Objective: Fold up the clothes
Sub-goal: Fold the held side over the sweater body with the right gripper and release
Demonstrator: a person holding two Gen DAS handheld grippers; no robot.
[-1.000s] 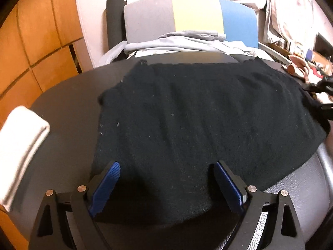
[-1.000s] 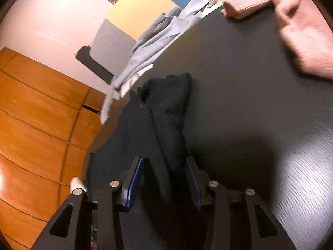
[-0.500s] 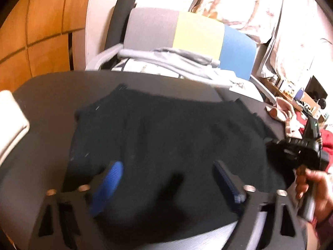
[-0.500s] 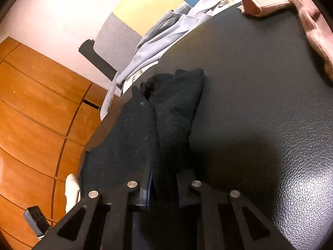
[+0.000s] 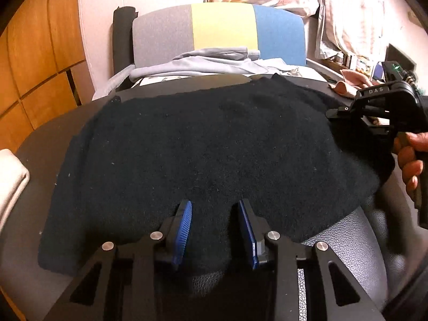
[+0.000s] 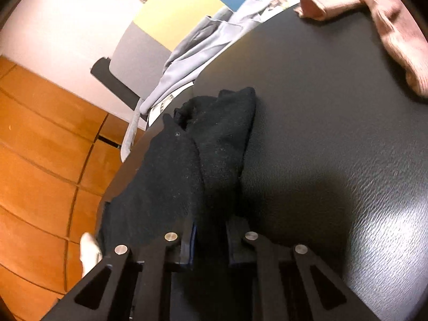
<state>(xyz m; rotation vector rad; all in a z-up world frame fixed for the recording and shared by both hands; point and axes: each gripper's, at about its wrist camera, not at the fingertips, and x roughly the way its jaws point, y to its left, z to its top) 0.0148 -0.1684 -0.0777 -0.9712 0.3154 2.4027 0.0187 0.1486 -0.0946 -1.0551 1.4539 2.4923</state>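
A black knit garment (image 5: 214,144) lies spread across the dark table (image 5: 350,243). My left gripper (image 5: 215,228) sits at its near edge, the blue pads (image 5: 184,230) drawn in with a bunch of the black cloth between them. In the right wrist view the same garment (image 6: 187,165) runs away in a long fold, and my right gripper (image 6: 211,230) is shut on its near end. The left wrist view also shows the right gripper (image 5: 345,112) at the garment's right edge, held by a hand (image 5: 409,157).
A pink garment (image 6: 396,26) lies at the table's far right. A grey garment (image 5: 214,61) is draped on a grey, yellow and blue chair (image 5: 222,29) behind the table. A white folded item (image 5: 10,182) sits at the left. Wooden panels (image 5: 40,53) line the left wall.
My left gripper's fingers have gone from wide apart to drawn in on the garment's near edge. The right gripper closed on its end of the garment and stays there.
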